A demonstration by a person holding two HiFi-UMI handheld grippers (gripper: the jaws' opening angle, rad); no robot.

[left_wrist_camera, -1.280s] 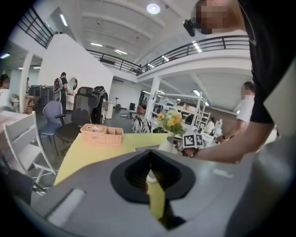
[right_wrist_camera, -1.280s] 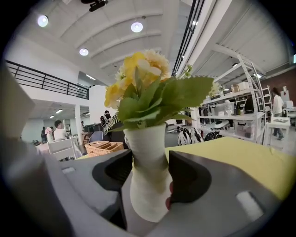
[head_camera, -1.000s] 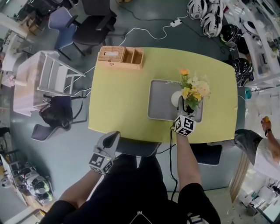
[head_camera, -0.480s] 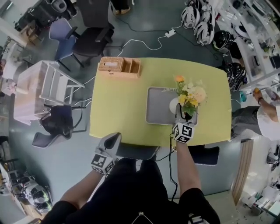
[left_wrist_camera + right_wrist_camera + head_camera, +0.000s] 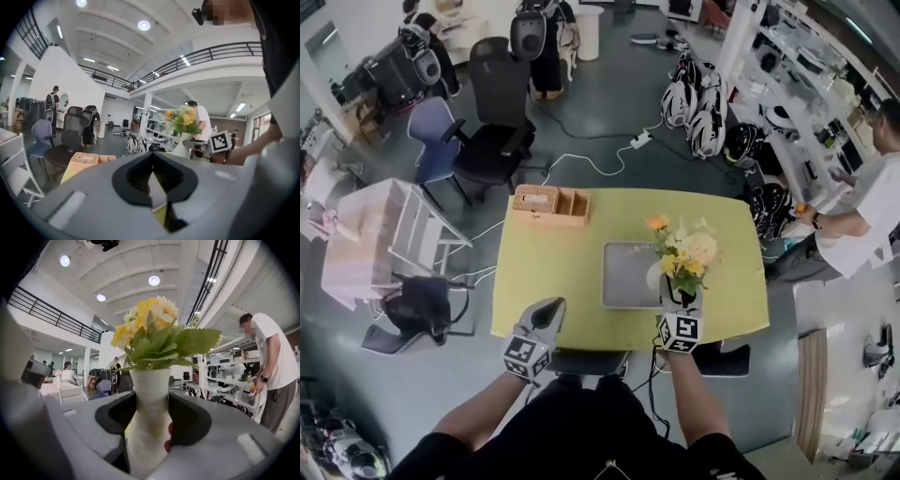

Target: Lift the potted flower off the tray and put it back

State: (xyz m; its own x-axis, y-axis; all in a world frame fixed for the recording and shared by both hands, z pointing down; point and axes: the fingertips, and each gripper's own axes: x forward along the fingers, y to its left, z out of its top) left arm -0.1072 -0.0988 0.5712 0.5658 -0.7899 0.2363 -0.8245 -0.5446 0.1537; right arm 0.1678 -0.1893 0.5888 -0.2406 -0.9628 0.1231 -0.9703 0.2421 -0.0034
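The right gripper [image 5: 680,298] is closed on the flower pot [image 5: 656,275]. In its own view the two jaws press the white neck of the pot from both sides, and the yellow flowers stand upright above them. In the head view the pot is seen over the right edge of the grey tray [image 5: 622,277], which lies on the yellow table [image 5: 548,281]. The left gripper [image 5: 547,312] is over the near edge of the table, well apart from the tray; its jaws are together and hold nothing. A wicker box [image 5: 549,203] stands at the far left edge.
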